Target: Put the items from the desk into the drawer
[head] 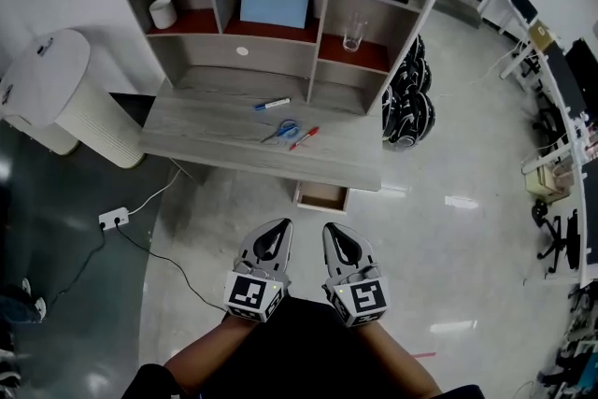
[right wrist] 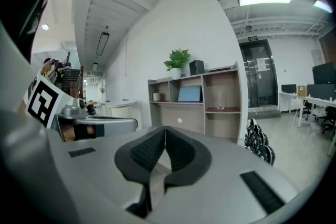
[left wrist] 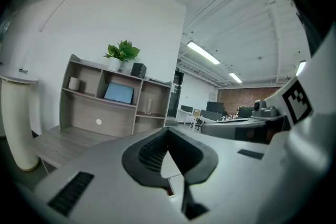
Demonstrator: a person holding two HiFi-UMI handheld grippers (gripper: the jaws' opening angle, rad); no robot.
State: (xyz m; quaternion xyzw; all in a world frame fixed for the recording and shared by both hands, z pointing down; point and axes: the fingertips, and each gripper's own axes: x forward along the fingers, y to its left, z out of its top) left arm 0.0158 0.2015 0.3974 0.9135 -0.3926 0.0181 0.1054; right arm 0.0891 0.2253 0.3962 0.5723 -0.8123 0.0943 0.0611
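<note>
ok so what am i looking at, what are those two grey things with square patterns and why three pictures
No robot: a person holds a grey two-jaw tool in each hand. The patterned cubes belong to the tools. The head view looks down from the person's head at the left tool and right tool. The other two pictures come from cameras riding on each tool, looking along its jaws; both pairs are shut and empty. Ahead stands a grey wooden desk with shelves. On it lie a white marker with a blue cap, blue-handled scissors and a red pen. Under its front edge a small wooden drawer stands open.
</note>
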